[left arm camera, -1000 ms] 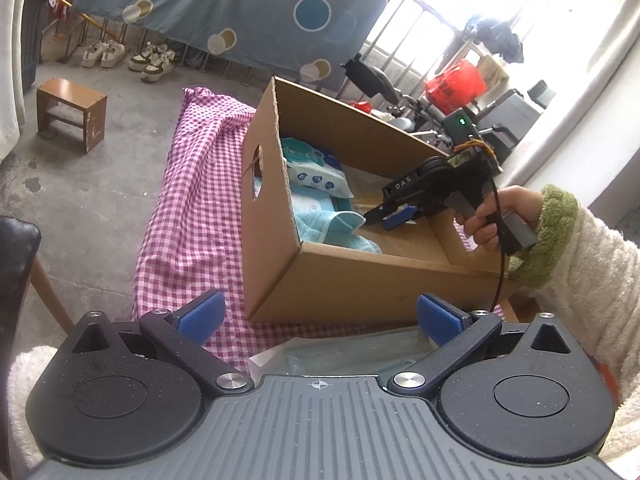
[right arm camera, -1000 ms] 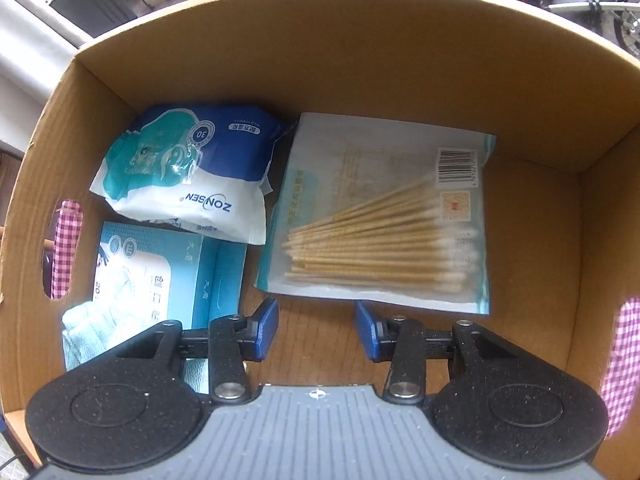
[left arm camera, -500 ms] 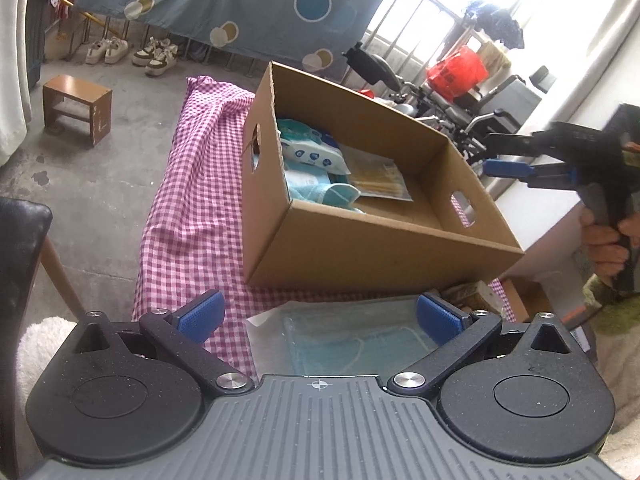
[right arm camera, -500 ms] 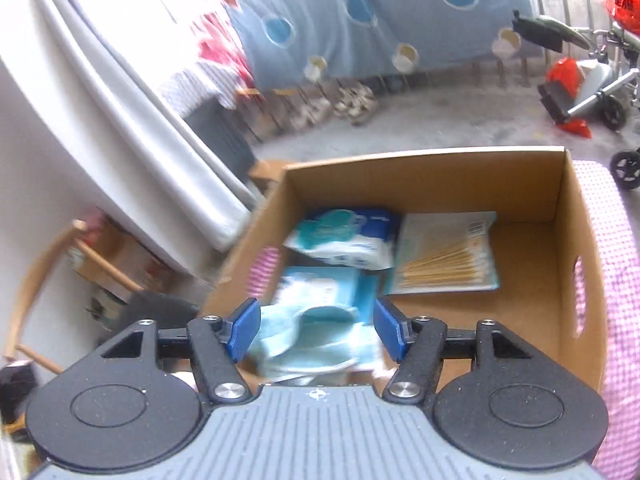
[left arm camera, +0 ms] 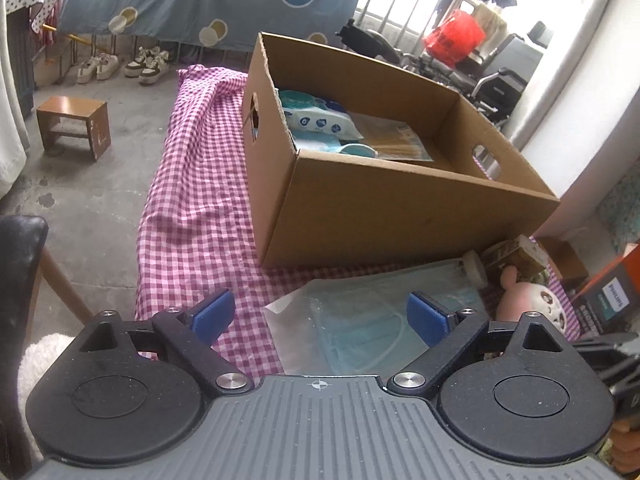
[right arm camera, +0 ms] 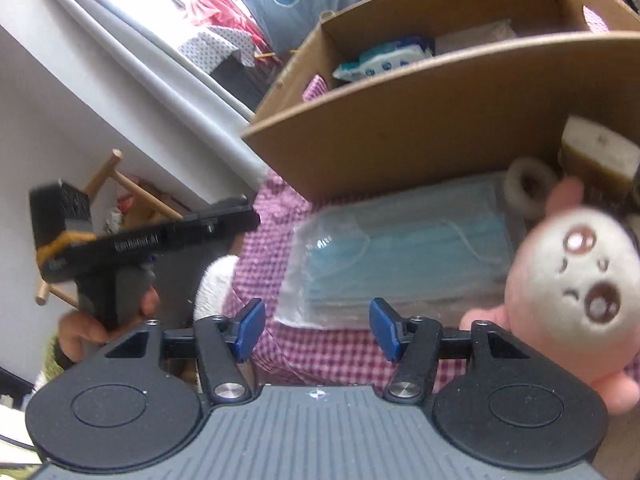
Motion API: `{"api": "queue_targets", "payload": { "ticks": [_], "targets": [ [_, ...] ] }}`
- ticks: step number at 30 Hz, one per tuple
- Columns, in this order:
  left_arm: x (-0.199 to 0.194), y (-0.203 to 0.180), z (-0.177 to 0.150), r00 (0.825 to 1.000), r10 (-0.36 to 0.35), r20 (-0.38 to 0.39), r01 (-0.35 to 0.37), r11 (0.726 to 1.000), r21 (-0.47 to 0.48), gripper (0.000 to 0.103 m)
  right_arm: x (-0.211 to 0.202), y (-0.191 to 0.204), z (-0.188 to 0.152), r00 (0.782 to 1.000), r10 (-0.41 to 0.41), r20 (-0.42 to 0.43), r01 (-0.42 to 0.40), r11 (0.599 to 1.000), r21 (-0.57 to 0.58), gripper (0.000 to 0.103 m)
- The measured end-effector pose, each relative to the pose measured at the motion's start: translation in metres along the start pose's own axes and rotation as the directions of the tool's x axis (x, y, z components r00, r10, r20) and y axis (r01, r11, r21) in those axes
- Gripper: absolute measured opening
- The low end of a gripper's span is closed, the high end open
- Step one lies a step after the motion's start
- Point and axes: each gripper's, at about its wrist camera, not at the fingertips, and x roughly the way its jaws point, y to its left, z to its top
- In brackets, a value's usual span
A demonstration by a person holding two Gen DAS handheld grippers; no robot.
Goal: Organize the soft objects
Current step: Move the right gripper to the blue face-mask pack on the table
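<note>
I am hovering my left gripper (left arm camera: 318, 316), its jaws wide but just narrowing around nothing, over the mask packet (left arm camera: 360, 320) lying on the checked cloth (left arm camera: 192, 208) before the cardboard box (left arm camera: 400, 208), while my right gripper (right arm camera: 316, 328), half-open and empty, is crowding in and risking a collision.

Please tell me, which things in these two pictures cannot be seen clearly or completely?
- Left wrist view: the plush toy is partly hidden by the left gripper.
- Left wrist view: the box's near wall hides the lower items inside.
- Right wrist view: motion blur; print on the mask pack is unreadable.
- Right wrist view: the roll is partly covered by the toy.
</note>
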Motion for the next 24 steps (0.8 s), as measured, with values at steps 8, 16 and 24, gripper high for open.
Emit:
{"api": "queue_targets", "payload": {
  "ticks": [8,16,24],
  "targets": [
    [0.047,-0.002,0.01,0.997,-0.037,-0.073,0.043,0.996,0.073,0.079,0.032,0.002,-0.02,0.992,-0.12,-0.031,0.121,0.993,0.005,0.054],
    [0.07,0.001,0.007,0.99,-0.058,-0.131,0.067,0.996,0.064,0.07,0.041,-0.004,-0.033,0.986,-0.164,0.009,0.163,0.986,0.042,0.055],
    [0.065,0.001,0.001,0.983,-0.108,-0.151,0.117,0.992,0.045,0.061,0.039,-0.011,-0.035,0.991,-0.133,0.028,0.129,0.986,0.107,0.058]
  ]
}}
